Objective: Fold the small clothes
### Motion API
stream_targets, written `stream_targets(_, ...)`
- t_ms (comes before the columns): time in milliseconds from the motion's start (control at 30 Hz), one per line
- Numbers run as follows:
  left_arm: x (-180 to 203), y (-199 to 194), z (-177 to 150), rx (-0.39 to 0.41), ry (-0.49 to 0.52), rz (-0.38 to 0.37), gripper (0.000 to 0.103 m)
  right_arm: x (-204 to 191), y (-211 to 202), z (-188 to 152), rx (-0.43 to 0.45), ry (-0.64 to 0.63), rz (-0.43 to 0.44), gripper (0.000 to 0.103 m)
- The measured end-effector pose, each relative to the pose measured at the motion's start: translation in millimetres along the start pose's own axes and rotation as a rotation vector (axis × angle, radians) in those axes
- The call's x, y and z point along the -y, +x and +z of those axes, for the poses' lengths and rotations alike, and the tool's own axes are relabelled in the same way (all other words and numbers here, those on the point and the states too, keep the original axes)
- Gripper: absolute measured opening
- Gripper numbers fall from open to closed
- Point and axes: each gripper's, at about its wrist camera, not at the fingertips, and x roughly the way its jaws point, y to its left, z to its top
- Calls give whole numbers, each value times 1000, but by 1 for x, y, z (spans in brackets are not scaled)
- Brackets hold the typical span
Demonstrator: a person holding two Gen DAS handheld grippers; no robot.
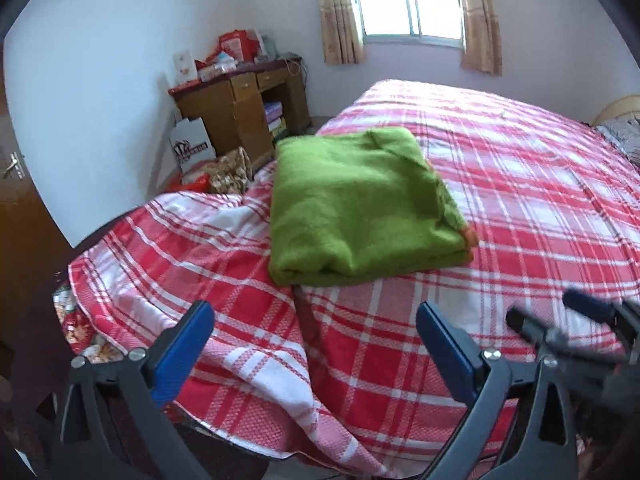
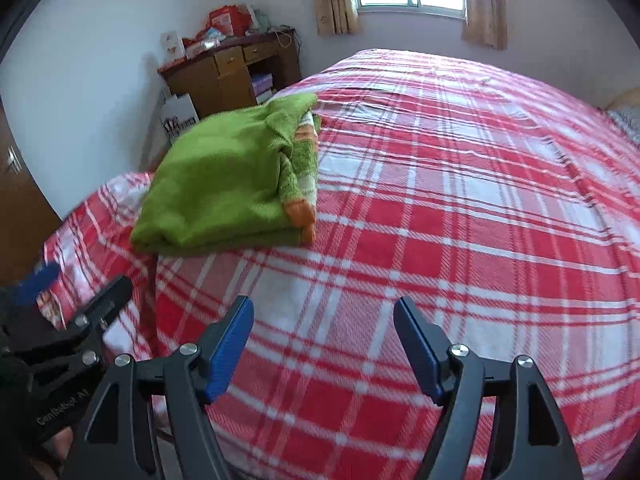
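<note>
A green knitted garment (image 1: 360, 208) with orange and pale trim lies folded into a thick square near the corner of the bed; in the right wrist view the garment (image 2: 224, 184) sits up and to the left. My left gripper (image 1: 316, 320) hovers over the plaid cover short of the garment, open, nothing between its blue pads. My right gripper (image 2: 324, 316) is open too, empty, over bare cover to the right of the garment. Each gripper shows at the edge of the other's view: the right gripper (image 1: 560, 312), the left gripper (image 2: 76, 292).
The bed carries a red and white plaid cover (image 2: 460, 216), rumpled at the near left corner (image 1: 192, 240). A wooden desk (image 1: 240, 104) with boxes and bags stands by the wall, a door (image 1: 16, 208) at the left, a curtained window (image 1: 408, 0) behind. A pillow (image 1: 624, 136) lies far right.
</note>
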Motion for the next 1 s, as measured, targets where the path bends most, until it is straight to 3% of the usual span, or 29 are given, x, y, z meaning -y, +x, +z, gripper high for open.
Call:
stream_targets(100, -1, -12, 5, 20, -13, -18, 103, -5, -11, -7, -9, -17, -54, 73)
stream_targets(300, -2, -55, 17, 129, -9, -11, 103, -9, -50, -4, 55, -22, -45, 73)
stream_targets(500, -17, -97, 30, 275, -9, 121, 103, -21, -92, 10, 145, -34, -74, 74)
stream_targets(567, -26, -106, 34, 295, -36, 117, 103, -25, -103, 14, 175, -29, -75, 74)
stream_targets(900, -67, -149, 43, 401, -125, 87, 103, -58, -184, 62, 420, 16, 46, 79)
stream_targets(1000, -76, -154, 44, 421, -155, 76, 103, -69, -205, 67, 512, -3, 66, 86)
